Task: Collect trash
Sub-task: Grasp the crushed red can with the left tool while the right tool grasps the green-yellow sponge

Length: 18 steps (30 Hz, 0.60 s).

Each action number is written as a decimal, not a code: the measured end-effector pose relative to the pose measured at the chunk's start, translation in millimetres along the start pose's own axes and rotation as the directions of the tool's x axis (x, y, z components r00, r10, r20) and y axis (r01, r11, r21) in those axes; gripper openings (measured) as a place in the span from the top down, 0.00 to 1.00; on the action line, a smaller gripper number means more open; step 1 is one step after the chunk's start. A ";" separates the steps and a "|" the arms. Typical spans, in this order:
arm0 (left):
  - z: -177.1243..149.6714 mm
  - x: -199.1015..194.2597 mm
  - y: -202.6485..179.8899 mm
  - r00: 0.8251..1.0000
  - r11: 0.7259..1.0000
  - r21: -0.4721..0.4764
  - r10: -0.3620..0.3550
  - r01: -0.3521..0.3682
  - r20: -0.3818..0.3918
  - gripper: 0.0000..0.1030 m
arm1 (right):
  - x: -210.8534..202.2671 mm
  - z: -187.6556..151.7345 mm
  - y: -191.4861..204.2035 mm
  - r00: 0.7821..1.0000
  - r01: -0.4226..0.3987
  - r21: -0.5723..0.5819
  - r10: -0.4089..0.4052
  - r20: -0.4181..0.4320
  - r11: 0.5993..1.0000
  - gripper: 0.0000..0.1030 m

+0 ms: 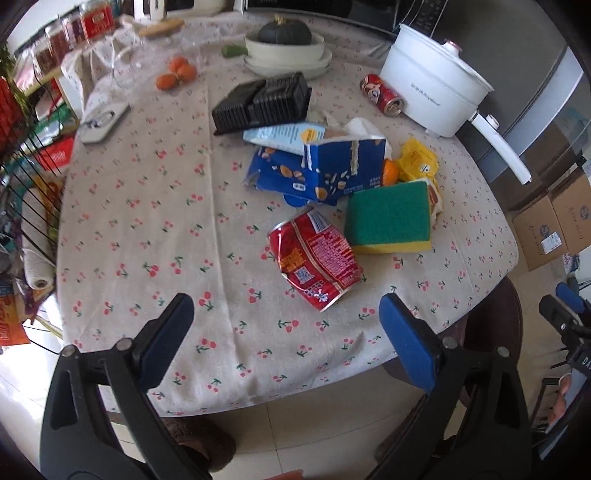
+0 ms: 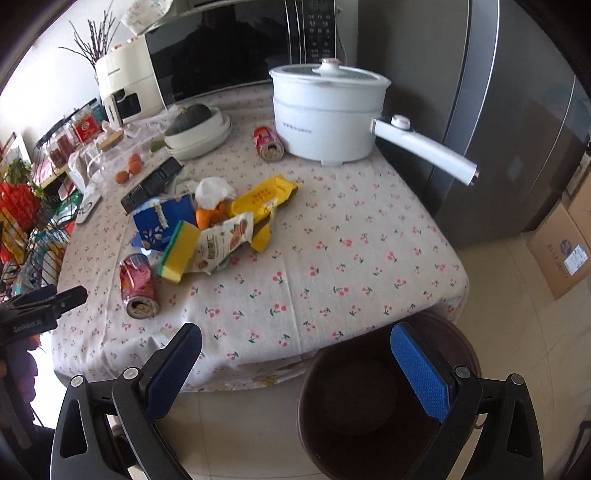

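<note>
A crushed red can [image 1: 314,258] lies on the cherry-print tablecloth [image 1: 147,206], just ahead of my open, empty left gripper [image 1: 286,314]. Behind it lie a torn blue carton [image 1: 321,173], a green-and-yellow sponge [image 1: 388,218], a yellow wrapper [image 1: 419,160], a white tissue [image 1: 364,127] and a black plastic tray [image 1: 262,103]. A second red can [image 1: 382,94] lies by the white pot. My right gripper [image 2: 295,345] is open and empty at the table's near edge, above a dark brown bin [image 2: 369,402]. The crushed can [image 2: 137,282], sponge [image 2: 179,251], carton [image 2: 162,221] and yellow wrapper [image 2: 264,201] also show there.
A white electric pot [image 2: 328,114] with a long handle stands at the back right. A bowl holding a dark squash [image 1: 284,40], oranges [image 1: 177,72] and jars [image 1: 74,33] sit at the back. A wire rack [image 1: 22,177] stands left; cardboard boxes [image 2: 565,247] stand right.
</note>
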<state>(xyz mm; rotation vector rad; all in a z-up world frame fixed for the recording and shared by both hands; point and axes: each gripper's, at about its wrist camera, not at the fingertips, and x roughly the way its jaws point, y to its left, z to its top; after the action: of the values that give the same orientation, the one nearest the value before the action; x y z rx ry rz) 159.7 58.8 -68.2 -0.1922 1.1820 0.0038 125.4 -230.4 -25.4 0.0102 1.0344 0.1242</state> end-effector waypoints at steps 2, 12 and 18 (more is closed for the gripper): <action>6.0 16.1 -1.8 0.999 1.000 -0.027 0.004 -0.005 -0.036 0.04 | 11.3 2.8 -5.3 1.000 0.018 0.006 -0.018 -0.024 1.000 0.00; 20.4 60.9 -27.0 0.992 0.998 -0.050 0.019 -0.025 -0.123 0.12 | 39.7 15.5 -11.6 0.996 0.050 -0.001 -0.050 -0.068 0.999 0.00; 24.9 72.6 -22.0 0.988 0.996 -0.085 -0.010 -0.004 -0.156 0.32 | 46.9 15.0 -9.9 0.996 0.043 0.013 -0.042 -0.084 0.999 0.00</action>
<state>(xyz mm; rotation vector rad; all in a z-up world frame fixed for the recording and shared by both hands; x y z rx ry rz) 212.5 33.9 -122.6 -0.2729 1.3392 0.0369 162.9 -234.4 -58.5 -0.0036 1.1189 0.0786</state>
